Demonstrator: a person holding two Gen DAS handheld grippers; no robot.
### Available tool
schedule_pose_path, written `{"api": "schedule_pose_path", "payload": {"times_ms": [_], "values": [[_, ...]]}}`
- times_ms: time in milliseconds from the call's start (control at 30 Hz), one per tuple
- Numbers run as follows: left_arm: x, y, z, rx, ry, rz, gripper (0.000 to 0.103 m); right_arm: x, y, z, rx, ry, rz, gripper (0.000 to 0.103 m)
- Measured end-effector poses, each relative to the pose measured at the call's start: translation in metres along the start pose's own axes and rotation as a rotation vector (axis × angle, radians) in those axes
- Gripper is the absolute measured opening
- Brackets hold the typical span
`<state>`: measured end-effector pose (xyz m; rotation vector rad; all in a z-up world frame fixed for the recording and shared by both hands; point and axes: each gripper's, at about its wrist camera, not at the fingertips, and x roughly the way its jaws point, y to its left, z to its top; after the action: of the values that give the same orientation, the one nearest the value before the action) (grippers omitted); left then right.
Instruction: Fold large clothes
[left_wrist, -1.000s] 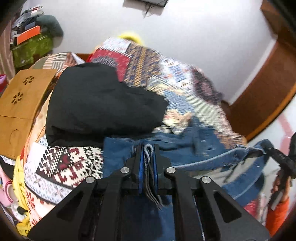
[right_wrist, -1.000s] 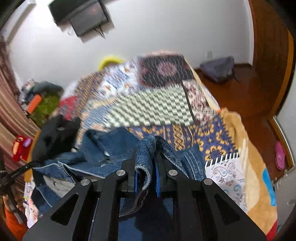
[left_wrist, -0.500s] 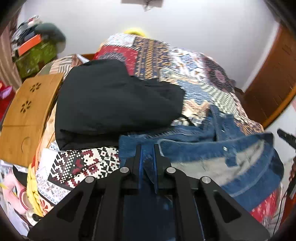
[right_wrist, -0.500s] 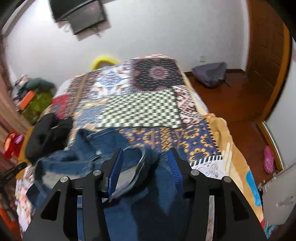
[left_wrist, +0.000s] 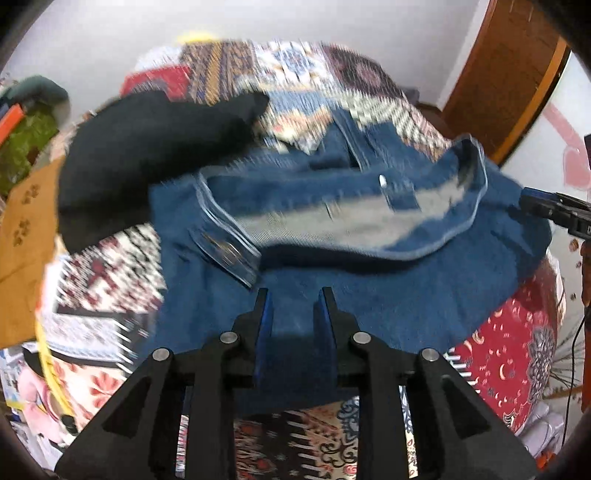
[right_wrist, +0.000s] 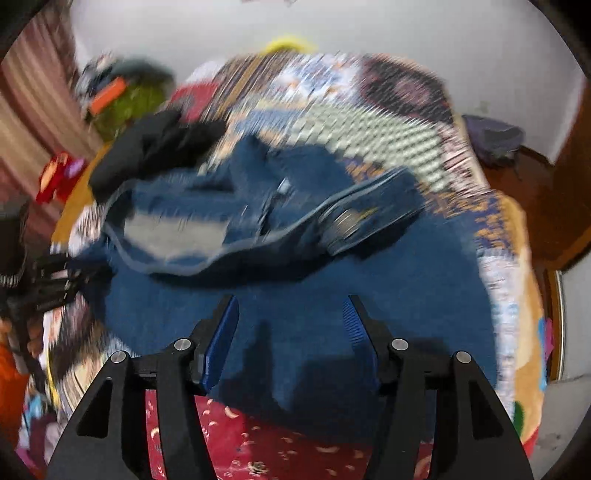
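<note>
bed cover (left_wrist: 509, 354): patterned, under everything
jeans (left_wrist: 369, 295): spread flat ahead of both grippers
black garment (left_wrist: 147, 155): beyond, left of the jeans
left gripper (left_wrist: 293, 308): jaws opening, nothing between
right gripper (right_wrist: 290, 315): jaws opening wide, empty

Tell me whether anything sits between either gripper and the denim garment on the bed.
Nothing visible does. The left gripper and right gripper both hang directly over the blue denim garment, jaws opening with no cloth pinched between them. The black garment lies off at the denim's far left edge, clear of both.
</note>
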<state>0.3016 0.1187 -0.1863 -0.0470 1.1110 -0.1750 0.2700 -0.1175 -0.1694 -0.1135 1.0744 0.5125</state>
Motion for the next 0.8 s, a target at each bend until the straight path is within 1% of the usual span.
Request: {"api": "schedule_pose_path", "payload": {"times_ms": [67, 133, 167, 233, 267, 300, 333, 367, 400, 433, 467, 500, 533, 600, 667, 733, 800], "values": [[0.013, -0.004, 0.0, 0.005, 0.034, -0.013, 0.025, 0.023, 0.01, 0.003, -0.047, 0.08, 0.027, 0.055], [0.022, -0.006, 0.006, 0.015, 0.048, -0.009, 0.025, 0.037, 0.014, 0.007, -0.066, 0.121, 0.038, 0.055], [0.027, -0.005, 0.013, 0.019, 0.048, -0.007, 0.027, 0.044, 0.016, 0.011, -0.069, 0.133, 0.037, 0.055], [0.036, 0.0, 0.028, 0.006, 0.056, -0.002, 0.028, 0.058, 0.014, 0.027, -0.044, 0.166, 0.057, 0.055], [0.042, 0.004, 0.037, -0.004, 0.063, 0.006, 0.028, 0.064, 0.009, 0.037, -0.005, 0.171, 0.065, 0.055], [0.047, 0.009, 0.046, -0.015, 0.064, 0.018, 0.028, 0.064, 0.007, 0.043, 0.022, 0.164, 0.058, 0.055], [0.048, 0.012, 0.053, -0.022, 0.06, 0.039, 0.028, 0.065, 0.002, 0.054, 0.061, 0.132, 0.031, 0.055], [0.049, 0.016, 0.063, -0.031, 0.045, 0.075, 0.028, 0.061, -0.003, 0.063, 0.099, 0.082, -0.012, 0.055], [0.049, 0.02, 0.074, -0.044, 0.019, 0.107, 0.028, 0.057, -0.007, 0.068, 0.12, 0.049, -0.046, 0.055], [0.046, 0.025, 0.084, -0.069, -0.007, 0.118, 0.028, 0.05, -0.01, 0.074, 0.146, -0.004, -0.092, 0.055], [0.042, 0.028, 0.091, -0.094, -0.033, 0.127, 0.028, 0.043, -0.014, 0.078, 0.165, -0.052, -0.108, 0.055], [0.037, 0.029, 0.096, -0.11, -0.065, 0.155, 0.028, 0.039, -0.014, 0.079, 0.172, -0.069, -0.108, 0.055], [0.032, 0.029, 0.099, -0.113, -0.091, 0.178, 0.028, 0.034, -0.014, 0.08, 0.177, -0.083, -0.097, 0.055], [0.021, 0.028, 0.101, -0.118, -0.132, 0.187, 0.028, 0.028, -0.01, 0.078, 0.169, -0.093, -0.071, 0.055], [0.013, 0.023, 0.099, -0.11, -0.154, 0.204, 0.028, 0.025, 0.0, 0.072, 0.131, -0.094, -0.074, 0.055], [0.008, 0.017, 0.094, -0.078, -0.159, 0.21, 0.03, 0.022, 0.01, 0.064, 0.086, -0.093, -0.085, 0.055], [0.004, 0.011, 0.085, -0.057, -0.153, 0.196, 0.035, 0.021, 0.02, 0.056, 0.037, -0.082, -0.087, 0.055]]}}
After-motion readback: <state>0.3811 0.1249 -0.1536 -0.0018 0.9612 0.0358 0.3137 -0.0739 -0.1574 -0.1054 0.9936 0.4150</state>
